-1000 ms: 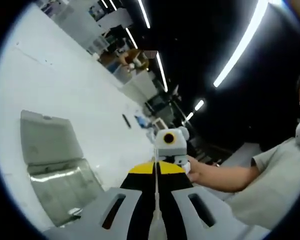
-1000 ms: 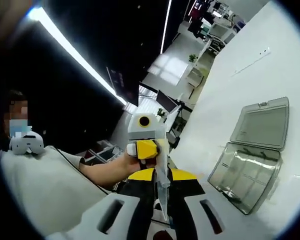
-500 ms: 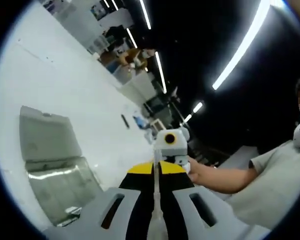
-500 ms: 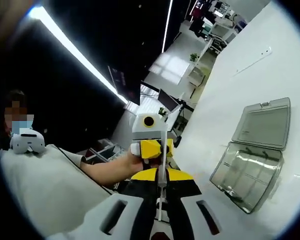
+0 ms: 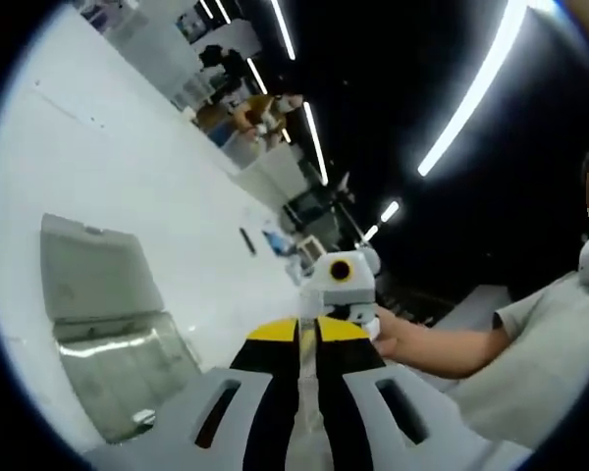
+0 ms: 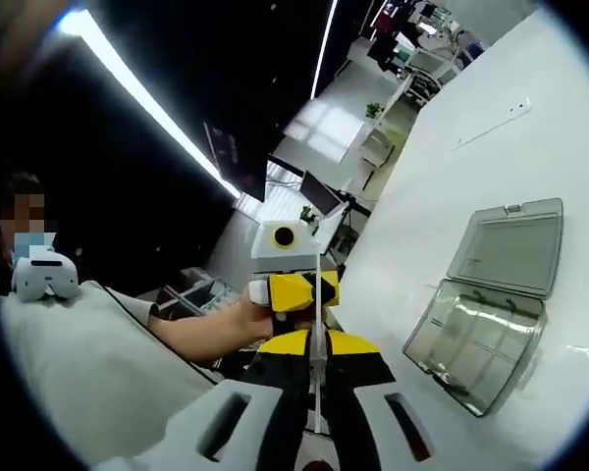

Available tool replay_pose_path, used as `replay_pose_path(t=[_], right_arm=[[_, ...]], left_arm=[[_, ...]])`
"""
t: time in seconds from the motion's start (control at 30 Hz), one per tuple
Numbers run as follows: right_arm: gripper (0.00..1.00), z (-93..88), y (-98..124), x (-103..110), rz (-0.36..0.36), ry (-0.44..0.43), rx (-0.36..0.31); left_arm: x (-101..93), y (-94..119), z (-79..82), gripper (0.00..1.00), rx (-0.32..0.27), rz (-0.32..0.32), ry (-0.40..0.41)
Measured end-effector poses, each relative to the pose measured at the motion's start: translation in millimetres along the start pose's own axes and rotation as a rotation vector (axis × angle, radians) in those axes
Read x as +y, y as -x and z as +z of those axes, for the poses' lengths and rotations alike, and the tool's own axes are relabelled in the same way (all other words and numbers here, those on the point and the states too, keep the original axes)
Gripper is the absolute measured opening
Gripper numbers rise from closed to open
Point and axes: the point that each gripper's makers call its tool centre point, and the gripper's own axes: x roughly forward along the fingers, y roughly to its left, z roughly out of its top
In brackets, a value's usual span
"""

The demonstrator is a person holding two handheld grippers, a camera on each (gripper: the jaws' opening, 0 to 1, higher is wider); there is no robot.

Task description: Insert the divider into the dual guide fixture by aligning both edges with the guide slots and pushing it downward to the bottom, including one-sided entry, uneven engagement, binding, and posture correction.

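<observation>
Taking the clear hinged plastic case (image 5: 113, 324) lying open on the white table (image 5: 98, 167) as the landmark, the left gripper (image 5: 306, 329) is up off the table to its right, its yellow-tipped black jaws brought in narrow on the edge of a thin pale divider sheet (image 5: 307, 412) that runs edge-on between them. Beyond those tips is the right gripper (image 5: 342, 294) in the person's hand (image 5: 398, 339).

In the right gripper view the case (image 6: 491, 314) is on the right; to its left the right gripper (image 6: 316, 343) is closed in on the same thin divider (image 6: 317, 383), with the left gripper (image 6: 293, 275) facing it across the sheet.

I cannot make out any guide slots, so the divider looks well apart from its seat, held in the air. The risks as I judge them: the two grips pull unevenly and bow the thin sheet, or it goes down tilted, one edge catching first and binding
</observation>
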Motion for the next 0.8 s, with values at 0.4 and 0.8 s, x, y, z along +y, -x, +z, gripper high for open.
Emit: replay_pose_path(t=[0.4,0.8], right_arm=[[0.00,4.6,1,-5,-0.060,0.012,0.007],[0.00,2.8,2,-16,-0.150,0.008,0.042]], left_arm=[[4.8,1,3.8,0.07,-0.013,0.059,-0.114],[11.6,5,0.8,0.19,0.003,0.111,-0.203]])
